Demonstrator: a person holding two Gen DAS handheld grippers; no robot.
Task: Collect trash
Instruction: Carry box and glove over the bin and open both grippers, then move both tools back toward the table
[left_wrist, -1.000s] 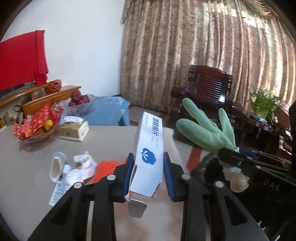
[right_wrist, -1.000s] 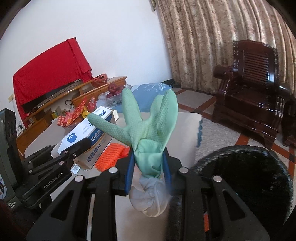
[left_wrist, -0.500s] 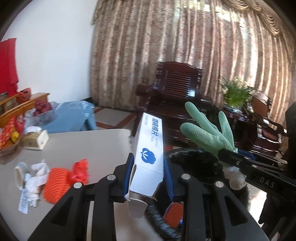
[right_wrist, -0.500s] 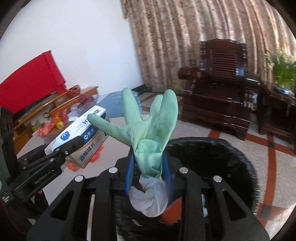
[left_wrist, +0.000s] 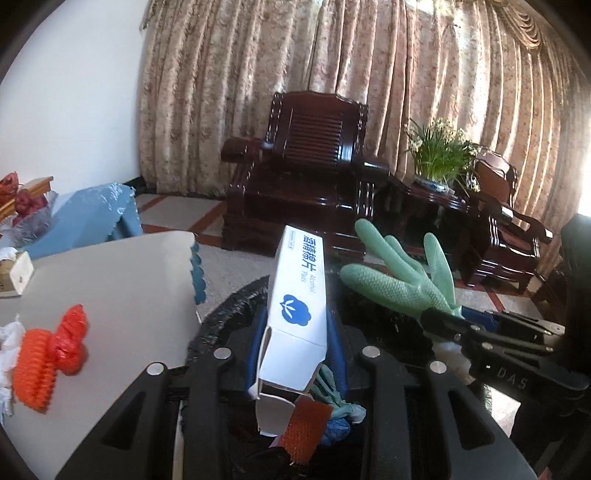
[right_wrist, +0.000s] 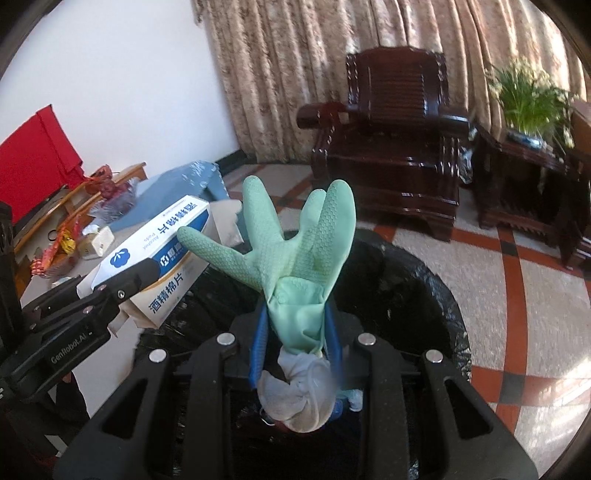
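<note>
Nearest in the left wrist view, the left gripper is clamped on a white alcohol pad box, its blue pads pressed to both sides of the carton. The box tilts up toward twelve o'clock, its lower flap open and hanging. Directly beneath it, at six o'clock, scraps of orange mesh and bluish cloth lie inside the black-lined trash bin.

In the right wrist view, the right gripper is closed around the cuff of a green rubber glove; the fingers of the glove fan upward toward twelve o'clock, and a grey-white wad bulges out below the pads at six. The glove hangs over the open mouth of the bin, whose bag rim curves from three o'clock round to the far side.

From the left wrist view, the right gripper enters at three o'clock with the glove just beside the box. From the right wrist view, the left gripper comes in at nine o'clock holding the box over the bin's near edge.

At nine o'clock in the left wrist view, an orange mesh bundle lies on the pale table. Farther off stand a dark wooden armchair, a potted plant at two o'clock, and patterned curtains behind.
</note>
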